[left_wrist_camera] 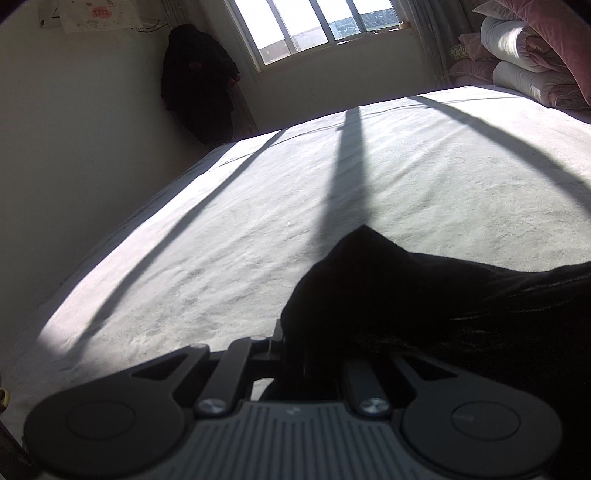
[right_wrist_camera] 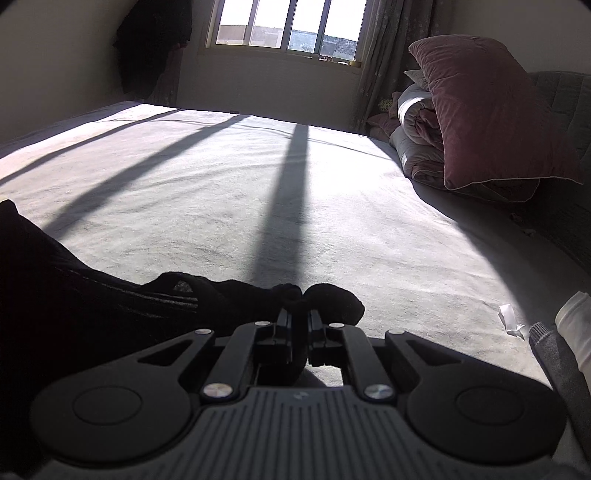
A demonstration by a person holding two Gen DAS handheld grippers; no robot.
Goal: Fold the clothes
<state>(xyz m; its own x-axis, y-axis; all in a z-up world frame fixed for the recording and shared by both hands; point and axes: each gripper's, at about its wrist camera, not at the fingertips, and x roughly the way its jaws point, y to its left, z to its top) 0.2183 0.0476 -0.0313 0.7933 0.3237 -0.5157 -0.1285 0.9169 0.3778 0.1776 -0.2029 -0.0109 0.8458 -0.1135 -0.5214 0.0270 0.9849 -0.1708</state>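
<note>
Wide bed, pale grey textured cover [right_wrist_camera: 221, 192], sunlit, crossed by long bar shadows. Barred window [right_wrist_camera: 284, 26] beyond far edge. Maroon velvet pillow [right_wrist_camera: 491, 110] atop folded quilts [right_wrist_camera: 417, 140], right edge. Cream walls [left_wrist_camera: 92, 110].

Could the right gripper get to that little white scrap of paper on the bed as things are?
Probably not yet. The right gripper is shut on the black garment, so it has no free grip. The white scrap lies to its right on the bed with bare sheet between them, so letting go would open the way.
</note>
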